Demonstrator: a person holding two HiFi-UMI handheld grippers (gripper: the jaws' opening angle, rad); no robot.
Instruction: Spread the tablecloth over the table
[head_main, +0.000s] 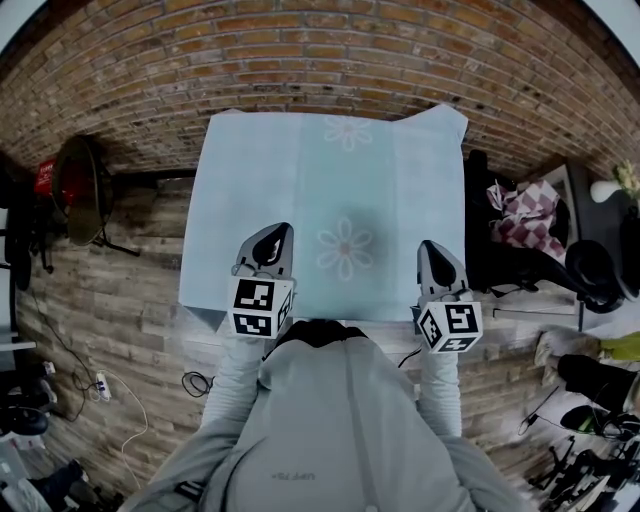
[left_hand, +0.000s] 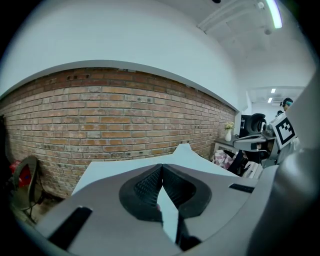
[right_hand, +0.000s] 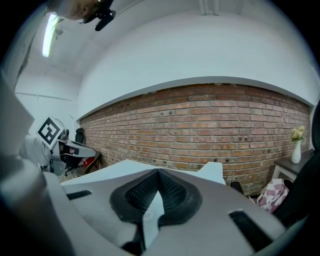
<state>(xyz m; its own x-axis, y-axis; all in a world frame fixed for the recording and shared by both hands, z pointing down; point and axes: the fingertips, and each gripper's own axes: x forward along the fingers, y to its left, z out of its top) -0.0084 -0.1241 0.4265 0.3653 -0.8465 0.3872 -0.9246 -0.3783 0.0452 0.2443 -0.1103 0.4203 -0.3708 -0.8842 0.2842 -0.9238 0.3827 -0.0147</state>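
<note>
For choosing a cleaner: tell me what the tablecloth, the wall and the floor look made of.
Tablecloth: probably thin fabric, matte pale blue with faint flower prints; a far corner lifts in a soft fold.
Wall: bare brick, red-brown, rough, with pale mortar lines.
Floor: matte wood-look planks; timber or laminate, cannot tell.

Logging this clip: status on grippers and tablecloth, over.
Left gripper and right gripper both shut on near edge of the tablecloth. Cloth spread out, far right corner peaked up. Nothing lying on it.
</note>
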